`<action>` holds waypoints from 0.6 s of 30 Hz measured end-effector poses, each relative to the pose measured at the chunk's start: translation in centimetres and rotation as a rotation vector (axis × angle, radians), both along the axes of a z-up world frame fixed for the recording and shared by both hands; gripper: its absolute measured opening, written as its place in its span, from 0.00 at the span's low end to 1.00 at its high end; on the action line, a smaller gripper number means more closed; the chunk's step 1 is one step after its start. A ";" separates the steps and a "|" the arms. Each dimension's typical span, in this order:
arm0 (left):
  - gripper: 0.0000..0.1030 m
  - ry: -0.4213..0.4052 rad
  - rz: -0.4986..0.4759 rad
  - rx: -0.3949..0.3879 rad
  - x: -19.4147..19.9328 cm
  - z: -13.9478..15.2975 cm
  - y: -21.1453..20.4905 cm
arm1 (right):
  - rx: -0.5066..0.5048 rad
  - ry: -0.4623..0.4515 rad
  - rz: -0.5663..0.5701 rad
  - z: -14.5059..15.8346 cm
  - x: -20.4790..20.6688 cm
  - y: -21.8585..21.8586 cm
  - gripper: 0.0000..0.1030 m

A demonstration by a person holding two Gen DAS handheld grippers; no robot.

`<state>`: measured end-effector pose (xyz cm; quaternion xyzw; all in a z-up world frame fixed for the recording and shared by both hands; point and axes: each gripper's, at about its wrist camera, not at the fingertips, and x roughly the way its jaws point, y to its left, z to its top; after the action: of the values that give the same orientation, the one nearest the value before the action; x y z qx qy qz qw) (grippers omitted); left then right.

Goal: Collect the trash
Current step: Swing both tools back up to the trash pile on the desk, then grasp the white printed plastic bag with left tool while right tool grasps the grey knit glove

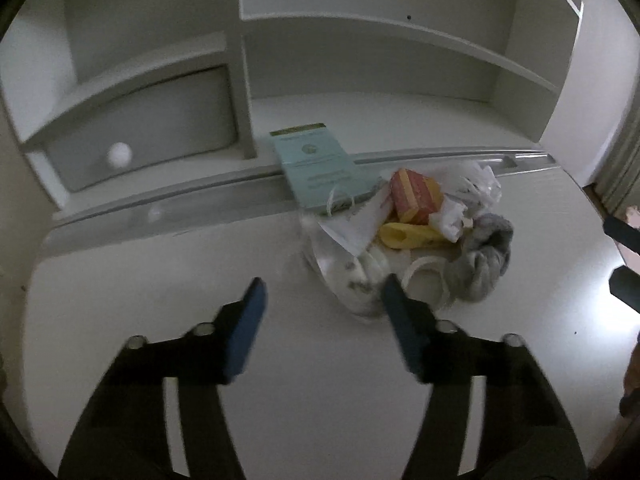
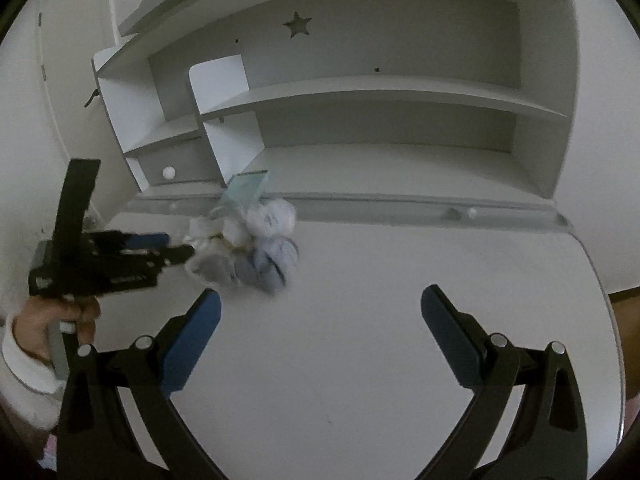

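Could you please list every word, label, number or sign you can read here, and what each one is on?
None can be read.
Pale green booklet: printed lines and a round emblem, too blurred.
Red and yellow box: no legible print.
Shelf back panel: a star-shaped cutout, no text.

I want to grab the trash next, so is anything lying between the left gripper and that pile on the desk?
Nothing visible. The left gripper sits open at the near edge of the trash pile, with only bare desk between its fingers. The right gripper is open over bare desk too.
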<state>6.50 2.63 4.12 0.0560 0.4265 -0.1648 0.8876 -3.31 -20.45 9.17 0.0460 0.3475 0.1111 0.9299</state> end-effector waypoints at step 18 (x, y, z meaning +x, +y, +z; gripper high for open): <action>0.21 -0.116 -0.008 -0.161 -1.6 2.7 2.6 | 0.043 0.183 0.165 -4.3 7.8 5.5 0.43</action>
<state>4.94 5.27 6.86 -0.0041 0.3594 -0.1985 0.9118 4.52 -14.99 4.87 0.0470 0.4311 0.1899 0.8808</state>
